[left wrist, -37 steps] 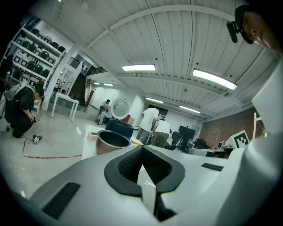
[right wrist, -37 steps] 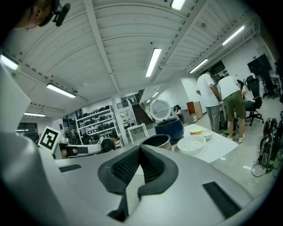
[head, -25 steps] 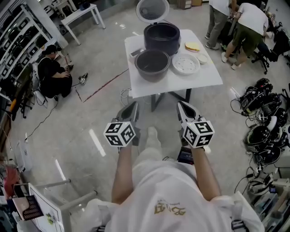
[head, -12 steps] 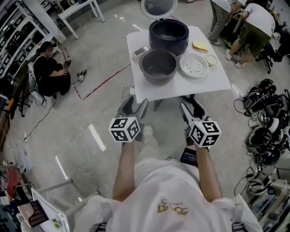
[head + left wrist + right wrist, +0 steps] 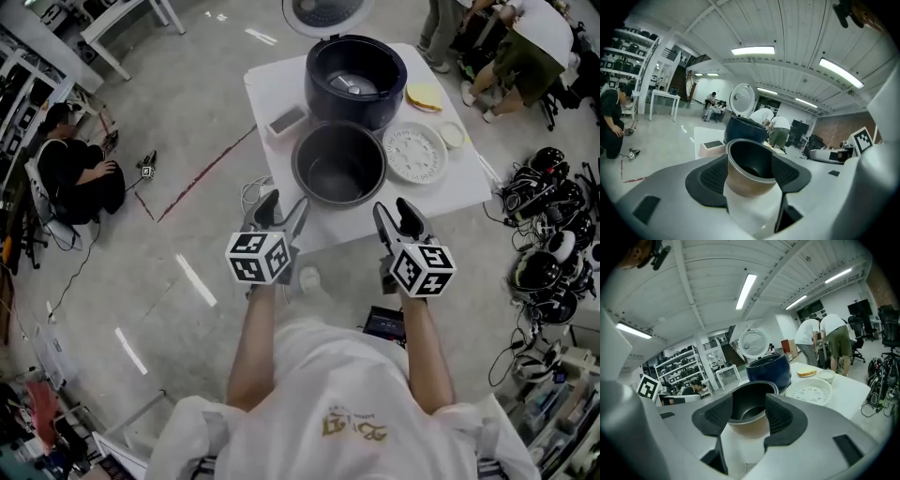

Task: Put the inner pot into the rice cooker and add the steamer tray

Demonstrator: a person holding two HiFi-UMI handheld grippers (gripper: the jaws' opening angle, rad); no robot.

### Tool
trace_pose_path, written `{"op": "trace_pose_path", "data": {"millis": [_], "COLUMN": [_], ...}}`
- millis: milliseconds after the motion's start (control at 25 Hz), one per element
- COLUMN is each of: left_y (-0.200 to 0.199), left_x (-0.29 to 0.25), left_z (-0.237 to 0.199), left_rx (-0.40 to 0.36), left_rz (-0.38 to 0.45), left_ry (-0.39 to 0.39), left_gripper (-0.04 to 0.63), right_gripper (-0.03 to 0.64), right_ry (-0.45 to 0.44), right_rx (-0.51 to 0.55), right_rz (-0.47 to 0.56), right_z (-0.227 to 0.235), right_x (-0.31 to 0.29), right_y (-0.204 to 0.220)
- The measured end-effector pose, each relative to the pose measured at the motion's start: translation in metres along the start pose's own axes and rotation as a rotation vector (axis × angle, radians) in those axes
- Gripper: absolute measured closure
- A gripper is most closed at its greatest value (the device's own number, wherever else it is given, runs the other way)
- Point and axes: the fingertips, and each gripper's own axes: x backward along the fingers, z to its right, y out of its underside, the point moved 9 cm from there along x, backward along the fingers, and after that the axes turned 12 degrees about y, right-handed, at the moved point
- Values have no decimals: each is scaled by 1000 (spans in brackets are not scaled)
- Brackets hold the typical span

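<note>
The dark inner pot [image 5: 339, 165] stands empty near the front edge of the white table [image 5: 272, 89]. Behind it is the dark blue rice cooker [image 5: 356, 77] with its lid [image 5: 323, 14] raised. The white perforated steamer tray [image 5: 415, 153] lies to the right of the pot. My left gripper [image 5: 279, 211] and right gripper [image 5: 398, 217] hover just short of the table edge, both open and empty. The left gripper view shows the pot [image 5: 749, 161] framed between the open jaws, and the right gripper view shows the same pot [image 5: 749, 404] with the tray [image 5: 809, 392] beside it.
A small grey box [image 5: 286, 121], a yellow item [image 5: 424, 96] and a small white bowl [image 5: 453, 135] share the table. People stand at the back right [image 5: 525, 47]; one crouches on the floor at left [image 5: 70, 173]. Helmets and cables [image 5: 553, 253] pile at the right.
Both grippers went from shut to open and moved forward to the table's front edge. The pot and cooker now sit much closer in view.
</note>
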Motion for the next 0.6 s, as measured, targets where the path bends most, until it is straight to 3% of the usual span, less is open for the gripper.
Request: {"op": "trace_pose_path", "data": {"millis": [240, 600], "left_y": [-22, -18], "left_x": [-41, -85], "left_z": [-40, -84], "left_rx": [1, 79], "left_rz": [-61, -156], "left_ry": [62, 161], "left_gripper": [287, 287], "right_gripper": [393, 393], "right_ry": [82, 214], "right_rx": [-48, -109], "right_rz": [-32, -78], "right_z": [2, 12], "right_x": [-42, -85], "right_y": [-1, 9]}}
